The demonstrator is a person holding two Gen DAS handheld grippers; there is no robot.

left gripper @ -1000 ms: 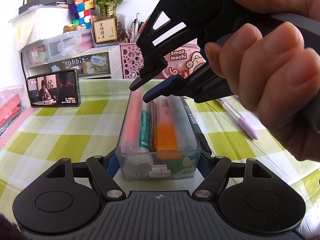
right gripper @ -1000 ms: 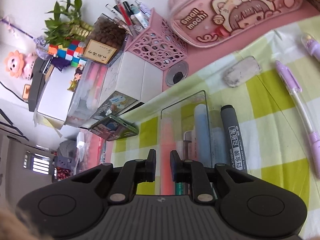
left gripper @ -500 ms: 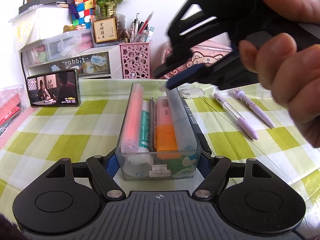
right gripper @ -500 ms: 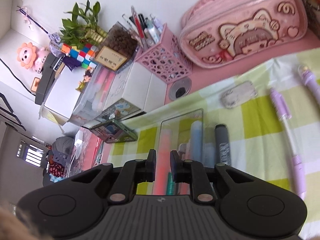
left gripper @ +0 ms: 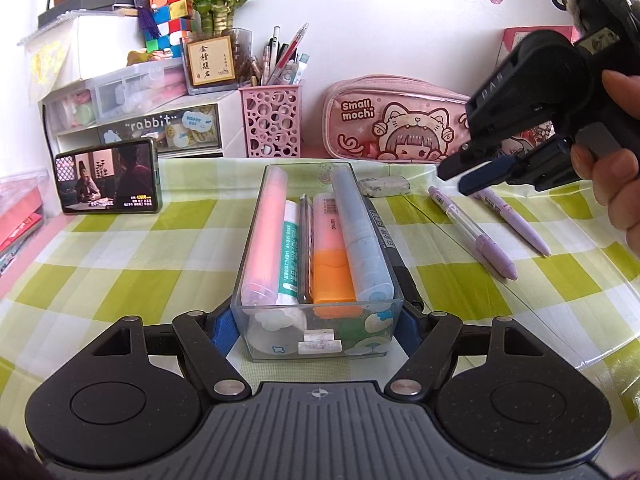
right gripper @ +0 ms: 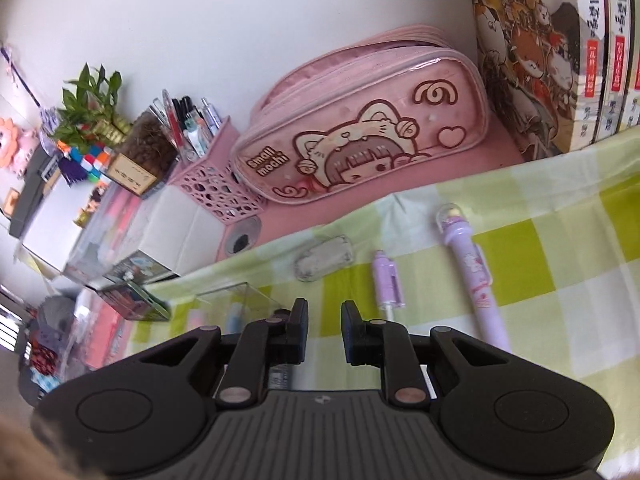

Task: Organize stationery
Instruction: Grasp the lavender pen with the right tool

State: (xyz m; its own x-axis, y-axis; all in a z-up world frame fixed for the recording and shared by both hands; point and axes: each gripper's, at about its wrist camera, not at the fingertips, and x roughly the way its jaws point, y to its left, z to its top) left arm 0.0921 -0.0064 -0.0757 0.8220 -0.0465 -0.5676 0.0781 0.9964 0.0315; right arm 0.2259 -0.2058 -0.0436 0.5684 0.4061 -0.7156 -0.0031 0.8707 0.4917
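Note:
A clear box (left gripper: pixel 320 354) on the green checked cloth holds a pink tube (left gripper: pixel 266 236), a glue stick (left gripper: pixel 289 256), an orange highlighter (left gripper: pixel 332 256) and a blue-grey marker (left gripper: pixel 360 236). My left gripper (left gripper: pixel 316 330) is shut on the box's near end, one pad on each side wall. A black marker (left gripper: pixel 394 256) lies against the box's right wall. My right gripper (left gripper: pixel 460 179) hovers above two purple pens (left gripper: pixel 472 232) (left gripper: pixel 516 224). Its jaws (right gripper: pixel 324 320) stand slightly apart with nothing between them. A grey eraser (right gripper: pixel 324 263) and both pens (right gripper: pixel 386 280) (right gripper: pixel 468 268) lie ahead of it.
Along the back wall stand a pink "Small mochi" pencil case (left gripper: pixel 396 124), a pink pen cup (left gripper: pixel 270 122) and a drawer unit (left gripper: pixel 132 120). A phone (left gripper: pixel 106 178) leans at the left. Books (right gripper: pixel 540 52) stand at the right. A hand (left gripper: pixel 616 184) holds the right gripper.
The right gripper has swung from above the clear box to the right, over the purple pens, and rolled. Its jaws look slightly wider. The left gripper and box stayed still.

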